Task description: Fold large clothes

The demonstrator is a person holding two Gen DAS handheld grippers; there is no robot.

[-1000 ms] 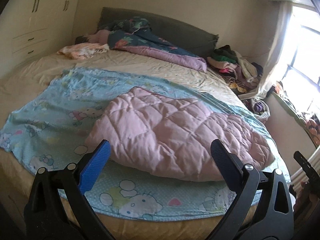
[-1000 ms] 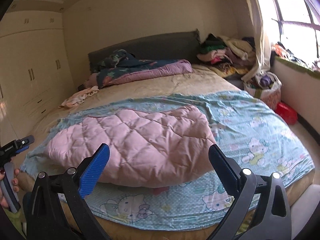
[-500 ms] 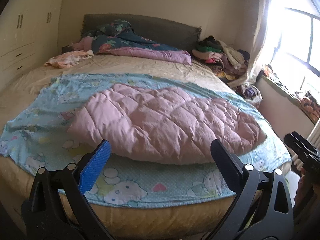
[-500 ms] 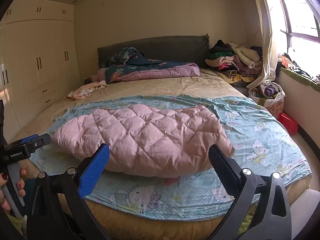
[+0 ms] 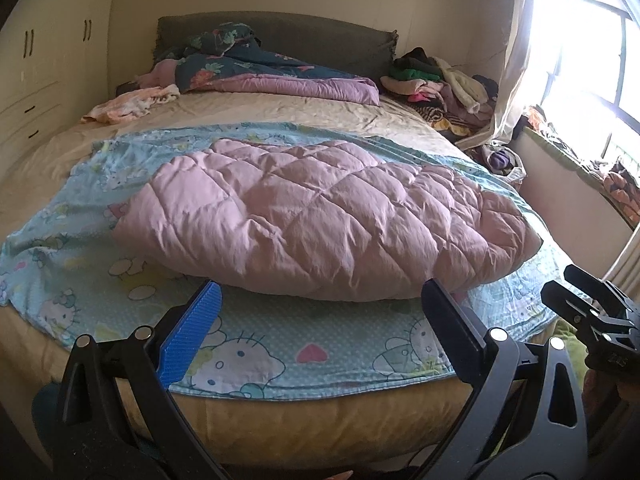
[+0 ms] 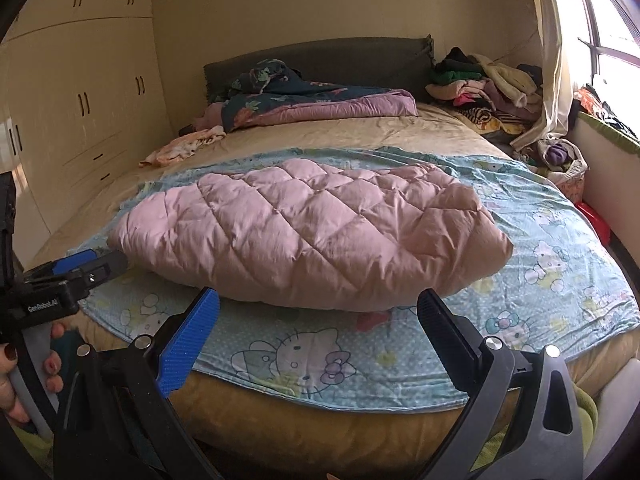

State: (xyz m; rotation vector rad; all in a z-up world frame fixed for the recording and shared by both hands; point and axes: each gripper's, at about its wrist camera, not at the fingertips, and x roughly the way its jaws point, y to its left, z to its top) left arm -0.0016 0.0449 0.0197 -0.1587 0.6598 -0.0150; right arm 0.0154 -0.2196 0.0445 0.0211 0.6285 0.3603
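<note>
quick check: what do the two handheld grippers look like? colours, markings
Both match: black skeletal frames with silver bolts, one ribbed blue finger pad and one black. Left gripper; right gripper. The right wrist view shows white "GenRobot.AI" lettering on the left one's body. Dark nail polish on the hand.

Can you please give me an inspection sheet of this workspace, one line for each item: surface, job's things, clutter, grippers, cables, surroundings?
Surface: bed with beige sheet; a light blue cartoon-print blanket spread across its near half.
Job's things: pink quilted garment lying in a puffy heap on the blanket; no gripper touches it.
Clutter: dark floral quilt by the headboard; small pale cloth beside it; pile of clothes at the far corner near the window.
Grippers: left gripper open and empty, short of the garment; right gripper open and empty, likewise.
Cables: nothing seen.
Surroundings: cream wardrobe, grey headboard, curtain by a bright window, red object on the floor.
</note>
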